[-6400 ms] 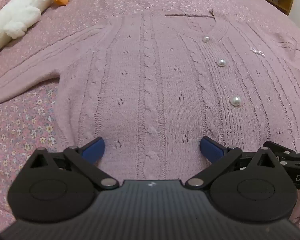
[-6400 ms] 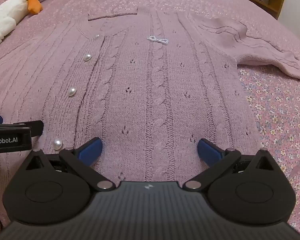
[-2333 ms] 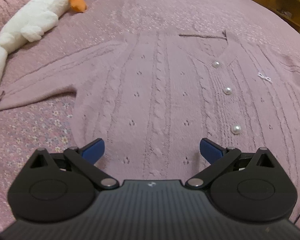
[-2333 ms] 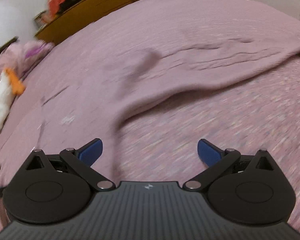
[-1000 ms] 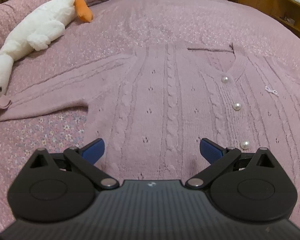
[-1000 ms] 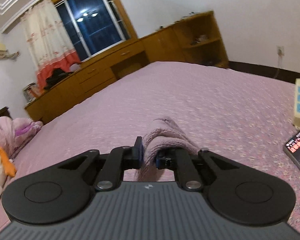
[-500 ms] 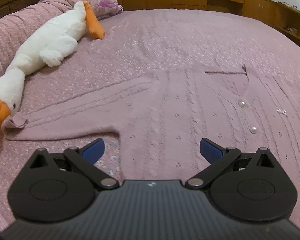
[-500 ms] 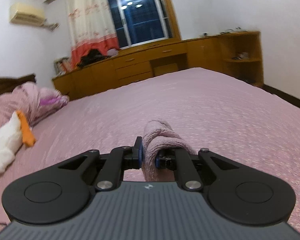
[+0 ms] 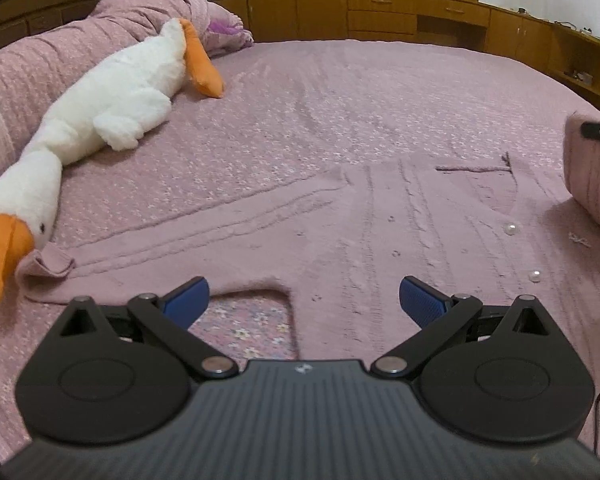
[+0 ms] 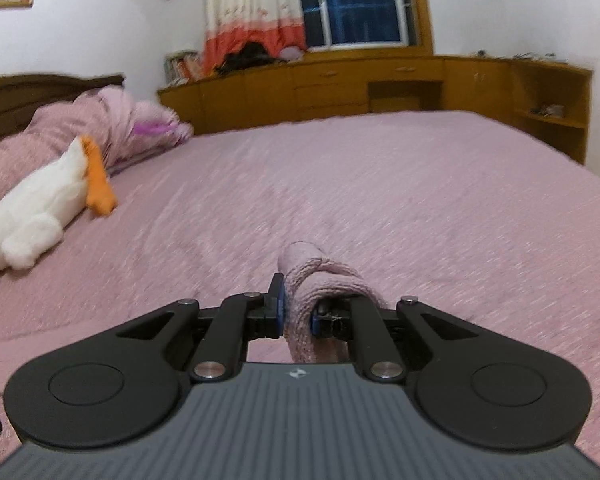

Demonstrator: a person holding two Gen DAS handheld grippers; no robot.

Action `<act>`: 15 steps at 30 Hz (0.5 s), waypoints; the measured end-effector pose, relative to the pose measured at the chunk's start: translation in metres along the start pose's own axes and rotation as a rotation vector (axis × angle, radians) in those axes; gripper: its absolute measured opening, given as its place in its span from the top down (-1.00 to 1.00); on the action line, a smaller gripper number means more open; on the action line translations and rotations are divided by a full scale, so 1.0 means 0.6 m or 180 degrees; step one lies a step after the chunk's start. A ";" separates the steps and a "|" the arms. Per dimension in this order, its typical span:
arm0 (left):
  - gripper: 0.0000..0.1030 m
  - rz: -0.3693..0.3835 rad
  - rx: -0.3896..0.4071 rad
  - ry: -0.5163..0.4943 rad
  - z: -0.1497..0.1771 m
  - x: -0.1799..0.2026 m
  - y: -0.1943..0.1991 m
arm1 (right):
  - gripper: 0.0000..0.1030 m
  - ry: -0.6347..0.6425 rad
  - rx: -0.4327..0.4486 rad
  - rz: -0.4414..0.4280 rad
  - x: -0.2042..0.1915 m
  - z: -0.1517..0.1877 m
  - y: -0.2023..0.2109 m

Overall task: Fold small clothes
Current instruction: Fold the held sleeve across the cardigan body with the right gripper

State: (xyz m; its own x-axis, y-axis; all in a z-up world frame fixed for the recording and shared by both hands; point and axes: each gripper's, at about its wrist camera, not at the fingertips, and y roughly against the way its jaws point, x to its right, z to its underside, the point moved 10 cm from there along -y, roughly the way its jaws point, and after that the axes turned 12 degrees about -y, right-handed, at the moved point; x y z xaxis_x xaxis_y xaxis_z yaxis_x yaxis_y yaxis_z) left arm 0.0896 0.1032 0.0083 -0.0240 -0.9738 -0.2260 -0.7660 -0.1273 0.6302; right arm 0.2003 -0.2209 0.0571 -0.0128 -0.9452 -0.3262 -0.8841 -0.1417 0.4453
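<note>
Left wrist view first: my left gripper [image 9: 302, 298] stands wide open with nothing between its blue pads, hovering over the lower edge of the one pink knit cardigan [image 9: 400, 240], just above where its sleeve [image 9: 204, 228] meets the body. That sleeve runs out flat to the left of the cardigan's body, and its cuff [image 9: 46, 266] lies crumpled against the orange beak of the single plush goose [image 9: 100, 120]. I count two pearl buttons [image 9: 512, 229] on the cardigan's front, with a small white bow trim [image 9: 579, 239] to their right. On the far right a lifted fold of the same cardigan hangs from a black gripper tip.

Right wrist view: my right gripper [image 10: 296, 314] is clamped on the other sleeve's end [image 10: 320, 280], the knit bunched between both pads and raised off the pink bedspread [image 10: 420, 200]. The goose [image 10: 40, 208] lies far left of it; one wooden cabinet unit [image 10: 380, 84] stands beyond the bed.
</note>
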 end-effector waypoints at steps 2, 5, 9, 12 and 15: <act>-1.00 0.0007 -0.0007 0.0014 0.004 -0.005 -0.004 | 0.75 0.0067 -0.0113 -0.0012 -0.023 0.033 -0.028; -1.00 0.0027 -0.0027 0.0057 0.011 -0.011 -0.010 | 0.75 0.0112 -0.0274 -0.0020 -0.050 0.081 -0.061; -1.00 0.0041 -0.0062 0.0090 0.022 -0.012 -0.017 | 0.74 0.0071 -0.0539 -0.0023 -0.067 0.133 -0.105; -1.00 0.0055 -0.0090 0.0102 0.030 -0.011 -0.022 | 0.70 0.0029 -0.0720 -0.0017 -0.073 0.172 -0.130; -1.00 0.0069 -0.0101 0.0109 0.033 -0.008 -0.024 | 0.24 -0.0019 -0.0841 -0.0046 -0.078 0.194 -0.147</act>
State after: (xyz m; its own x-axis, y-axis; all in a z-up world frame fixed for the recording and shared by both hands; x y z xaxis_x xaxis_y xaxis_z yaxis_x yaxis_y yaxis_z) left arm 0.0881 0.1133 -0.0142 -0.0180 -0.9823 -0.1867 -0.7447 -0.1114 0.6580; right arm 0.2248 -0.1301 -0.0639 -0.0044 -0.9409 -0.3388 -0.7315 -0.2280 0.6426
